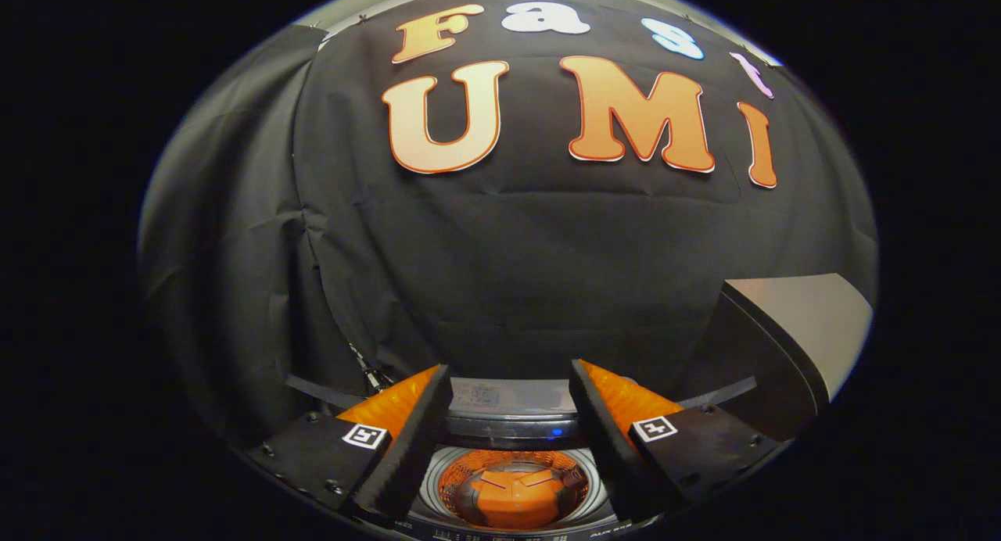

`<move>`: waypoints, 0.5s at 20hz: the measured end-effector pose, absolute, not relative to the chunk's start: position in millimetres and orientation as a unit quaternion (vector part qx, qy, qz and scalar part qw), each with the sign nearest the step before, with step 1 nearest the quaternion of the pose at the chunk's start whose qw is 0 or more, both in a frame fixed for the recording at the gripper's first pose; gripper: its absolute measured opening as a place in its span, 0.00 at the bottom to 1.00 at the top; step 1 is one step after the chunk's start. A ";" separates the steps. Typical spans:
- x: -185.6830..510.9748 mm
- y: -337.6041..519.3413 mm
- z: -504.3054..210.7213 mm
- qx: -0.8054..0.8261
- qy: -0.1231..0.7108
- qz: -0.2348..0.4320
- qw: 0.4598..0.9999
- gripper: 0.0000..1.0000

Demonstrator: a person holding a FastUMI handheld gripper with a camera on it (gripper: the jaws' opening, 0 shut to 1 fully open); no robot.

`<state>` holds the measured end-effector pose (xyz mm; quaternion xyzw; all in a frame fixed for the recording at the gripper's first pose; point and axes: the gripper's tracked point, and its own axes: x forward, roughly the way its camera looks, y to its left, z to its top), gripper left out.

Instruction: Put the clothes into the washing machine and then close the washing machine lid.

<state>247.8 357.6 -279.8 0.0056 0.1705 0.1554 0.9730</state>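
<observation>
A small top-loading washing machine point(435, 478) stands right below my gripper point(510, 367), seen between the two fingers. Its top is open and I look down into the round drum point(512, 490), which has an orange bottom and an orange perforated wall. A grey panel point(500, 396) rises at the machine's back edge, with a small blue light point(557, 431) under it; whether this is the raised lid I cannot tell. The gripper is open, fingers wide apart over the machine's opening, with nothing between them.
To the right of the machine stands a dark box point(751, 369) with a pale flat top point(813, 322), higher than the machine. The black cloth wall point(508, 275) hangs close behind the machine and wraps round on the left.
</observation>
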 end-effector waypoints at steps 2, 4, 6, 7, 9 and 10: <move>245.8 357.1 -280.4 0.011 0.162 0.155 0.975 0.98; 246.5 357.8 -280.7 0.007 0.161 0.157 0.974 0.98; 248.8 358.1 -282.4 0.009 0.158 0.154 0.975 0.98; 245.3 358.1 -285.0 0.006 0.158 0.154 0.975 0.98; 237.5 356.3 -291.9 0.012 0.162 0.151 0.975 0.98; 236.6 356.5 -295.3 0.009 0.157 0.151 0.976 0.98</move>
